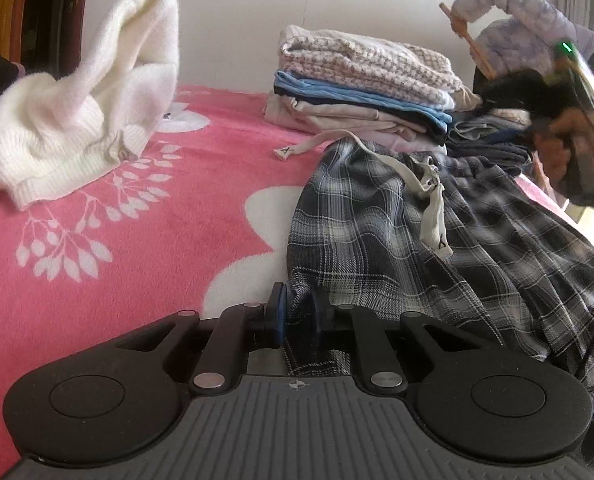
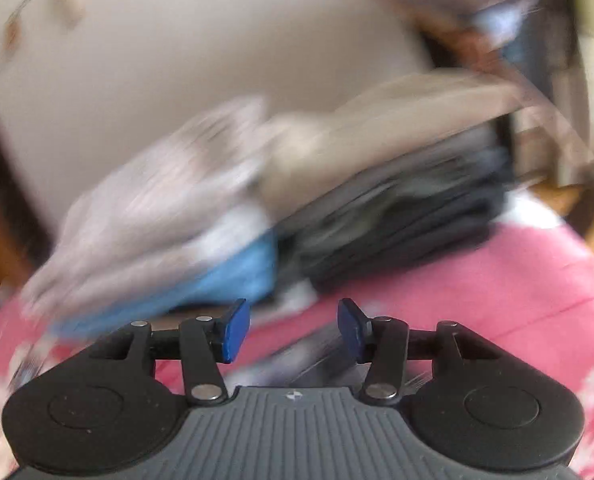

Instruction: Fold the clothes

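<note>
Pink blanket (image 1: 97, 248) bears sweater (image 1: 77, 120), plaid garment (image 1: 417, 248), stack (image 1: 361, 88).

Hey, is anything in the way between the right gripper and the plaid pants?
Nothing visible blocks it. The right gripper stands open with only pink blanket and a blurred dark strip of fabric below its jaws. The plaid pants lie spread in front of the folded stack, their near edge pinched in the left gripper.

Soft daylight; right view motion-blurred.
</note>
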Demonstrator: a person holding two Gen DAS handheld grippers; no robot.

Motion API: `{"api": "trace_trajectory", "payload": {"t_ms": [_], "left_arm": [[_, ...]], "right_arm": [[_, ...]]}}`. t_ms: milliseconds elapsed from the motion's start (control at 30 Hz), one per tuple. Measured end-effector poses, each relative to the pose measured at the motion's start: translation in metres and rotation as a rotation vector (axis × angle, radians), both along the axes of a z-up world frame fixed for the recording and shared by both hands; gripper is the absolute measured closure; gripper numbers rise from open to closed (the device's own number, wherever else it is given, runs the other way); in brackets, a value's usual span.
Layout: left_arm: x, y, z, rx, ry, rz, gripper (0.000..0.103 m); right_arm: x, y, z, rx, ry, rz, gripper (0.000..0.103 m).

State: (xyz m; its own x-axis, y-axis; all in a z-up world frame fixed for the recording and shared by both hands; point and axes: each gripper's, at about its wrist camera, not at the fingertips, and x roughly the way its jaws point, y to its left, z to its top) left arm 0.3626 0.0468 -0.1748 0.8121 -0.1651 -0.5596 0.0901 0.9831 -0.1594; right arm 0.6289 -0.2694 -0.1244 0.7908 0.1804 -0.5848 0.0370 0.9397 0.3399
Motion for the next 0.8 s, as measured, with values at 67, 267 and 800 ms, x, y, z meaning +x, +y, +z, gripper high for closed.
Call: {"api": "trace_trajectory", "payload": {"t_ms": [67, 267, 800], "left_arm": [[0.001, 0.002, 0.001, -0.008, 0.014, -0.009, 0.09], [0.002, 0.006, 0.002, -0.041, 0.042, -0.021, 0.09], [-0.001, 0.017, 0.009, -0.054, 0.055, 0.062, 0.103]], "right_arm": [[0.003, 0.039, 0.001, 0.0, 0.09, 0.128, 0.051], [0.012, 0.156, -0.007, -0.124, 0.274, 0.299, 0.036], [0.025, 0.212, -0.028, -0.392, 0.228, 0.249, 0.09]]}}
